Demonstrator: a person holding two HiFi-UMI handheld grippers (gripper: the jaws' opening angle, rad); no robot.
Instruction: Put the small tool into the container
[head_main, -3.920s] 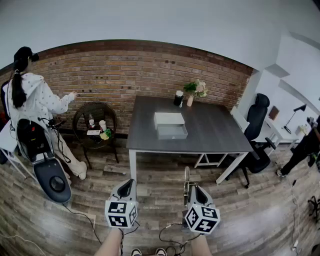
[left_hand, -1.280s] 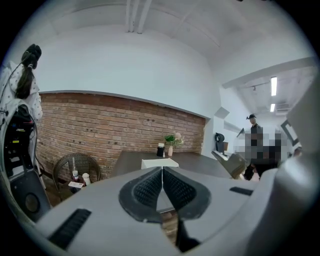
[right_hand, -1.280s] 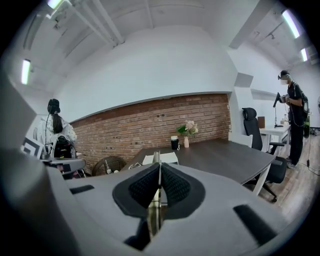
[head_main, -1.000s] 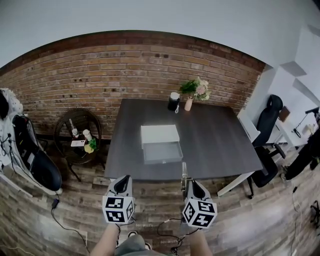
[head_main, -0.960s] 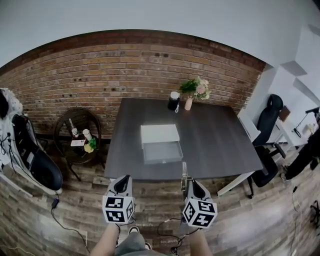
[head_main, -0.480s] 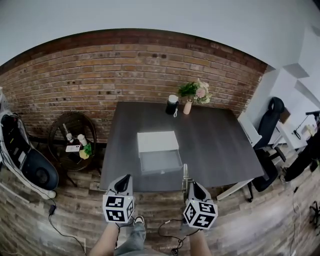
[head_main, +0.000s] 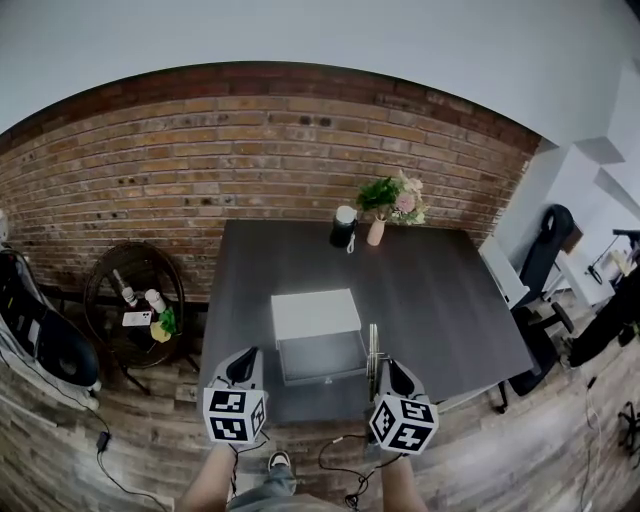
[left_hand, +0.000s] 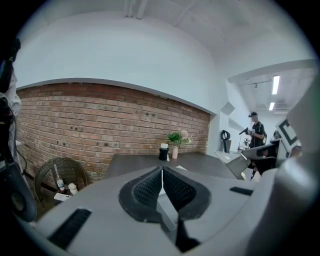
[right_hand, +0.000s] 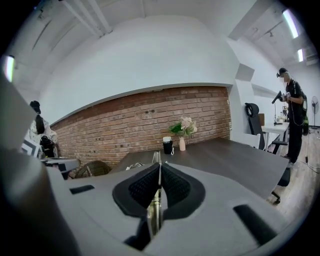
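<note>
A white box-shaped container (head_main: 314, 314) sits on the dark grey table (head_main: 440, 310), its drawer (head_main: 322, 357) pulled out toward me. My right gripper (head_main: 384, 367) hovers over the table's near edge, just right of the drawer. It is shut on a small, thin metal tool (head_main: 372, 345) that sticks up past the jaws. In the right gripper view the tool (right_hand: 155, 159) runs between the closed pads of the right gripper (right_hand: 159, 169). My left gripper (head_main: 247, 357) hangs left of the drawer. Its jaws are shut with nothing in them, as the left gripper view (left_hand: 162, 171) also shows.
A black cup (head_main: 343, 226) and a flower vase (head_main: 377, 229) stand at the table's far edge by the brick wall. A wicker side table (head_main: 133, 300) with bottles is at the left, an office chair (head_main: 546, 256) at the right. A person (right_hand: 292, 120) stands far right.
The table and the container have come much closer as I walked up to them. The person at the left has passed out of sight. Both grippers keep the same pose.
</note>
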